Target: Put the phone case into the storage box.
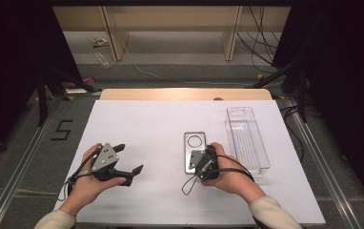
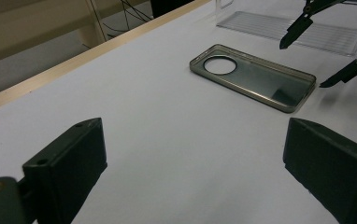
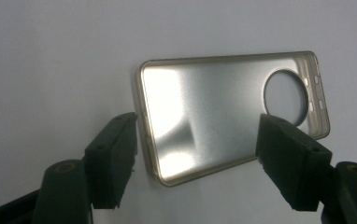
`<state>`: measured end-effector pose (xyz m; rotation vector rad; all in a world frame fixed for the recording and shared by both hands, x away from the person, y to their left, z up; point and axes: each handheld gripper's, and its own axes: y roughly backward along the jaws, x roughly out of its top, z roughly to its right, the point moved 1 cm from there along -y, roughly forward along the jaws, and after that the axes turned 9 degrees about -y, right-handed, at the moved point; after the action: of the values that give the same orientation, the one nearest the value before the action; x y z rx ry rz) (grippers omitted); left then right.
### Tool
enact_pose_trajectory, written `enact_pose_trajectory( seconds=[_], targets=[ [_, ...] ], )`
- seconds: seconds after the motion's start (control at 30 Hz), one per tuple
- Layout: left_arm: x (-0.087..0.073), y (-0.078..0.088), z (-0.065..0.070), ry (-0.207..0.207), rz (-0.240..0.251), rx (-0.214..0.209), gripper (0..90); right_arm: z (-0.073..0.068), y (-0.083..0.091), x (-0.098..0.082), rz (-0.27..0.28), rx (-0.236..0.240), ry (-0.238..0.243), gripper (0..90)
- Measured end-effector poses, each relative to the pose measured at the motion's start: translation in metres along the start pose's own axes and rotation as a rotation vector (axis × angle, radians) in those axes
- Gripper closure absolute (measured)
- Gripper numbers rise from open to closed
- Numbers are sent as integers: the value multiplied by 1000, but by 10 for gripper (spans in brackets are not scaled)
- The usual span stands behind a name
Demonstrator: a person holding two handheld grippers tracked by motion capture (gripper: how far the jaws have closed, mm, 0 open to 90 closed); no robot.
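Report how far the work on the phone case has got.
Done: nothing visibly; the phone case lies flat, hollow side up, on the white table, beside the clear tray. In hand: the right tongs straddle the case's end, jaws on either side, pads not clearly pressing. The left tongs hang open over bare table. Left: closing on the case and lifting it, perhaps towards the tray.

Even overhead light, dark surrounds; glare on the phone case, near jaws softly blurred.
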<state>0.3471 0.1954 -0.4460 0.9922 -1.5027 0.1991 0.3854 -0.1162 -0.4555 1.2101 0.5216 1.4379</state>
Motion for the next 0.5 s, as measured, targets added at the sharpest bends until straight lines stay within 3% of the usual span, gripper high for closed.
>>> enact_pose_trajectory(
  seconds=[0.2, 0.5],
  targets=[
    [0, 0, 0, -1, 1, -1, 56, -3, -9, 3, -62, 10, 30, 327],
    [0, 0, 0, -3, 1, -2, 57, -4, -13, 7, -96, 23, 46, 343]
  ],
)
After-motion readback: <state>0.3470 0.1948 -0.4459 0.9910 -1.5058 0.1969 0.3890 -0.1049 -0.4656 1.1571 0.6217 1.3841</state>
